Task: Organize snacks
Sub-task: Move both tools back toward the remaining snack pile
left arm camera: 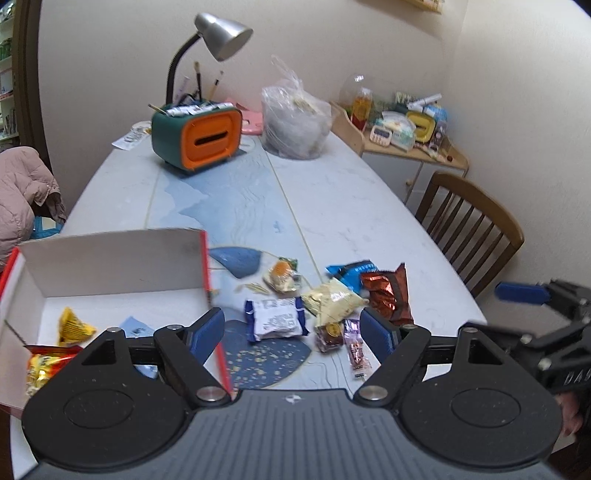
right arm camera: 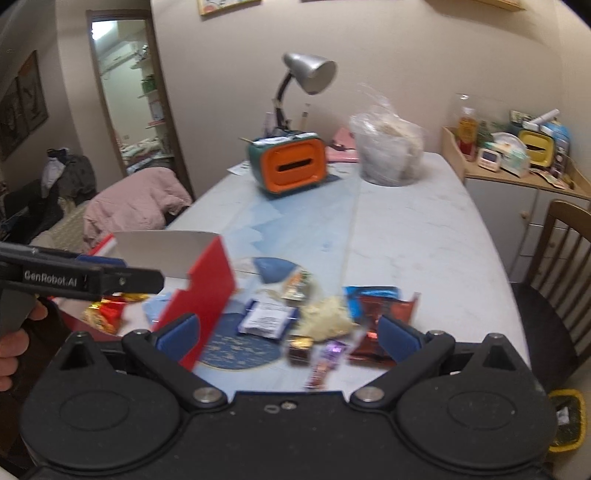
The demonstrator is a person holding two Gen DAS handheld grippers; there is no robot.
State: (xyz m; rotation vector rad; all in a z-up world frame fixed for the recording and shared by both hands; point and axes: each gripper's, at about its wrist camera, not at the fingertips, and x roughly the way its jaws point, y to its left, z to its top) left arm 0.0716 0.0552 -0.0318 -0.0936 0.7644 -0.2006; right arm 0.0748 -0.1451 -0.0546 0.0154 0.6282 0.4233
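A red-and-white cardboard box stands open at the table's near left. Inside lie a yellow packet, a red-yellow packet and a pale blue one. To its right is a loose pile: a white-and-blue packet, a yellow bag, a copper bag, a blue bag, a small brown cube and a purple stick. My left gripper hangs open above the white-and-blue packet, holding nothing. My right gripper is wide open over the pile, empty.
A green-and-orange tissue box with a desk lamp and a filled plastic bag stand at the table's far end. A wooden chair is at the right, with a cluttered side cabinet behind it. A pink jacket lies left.
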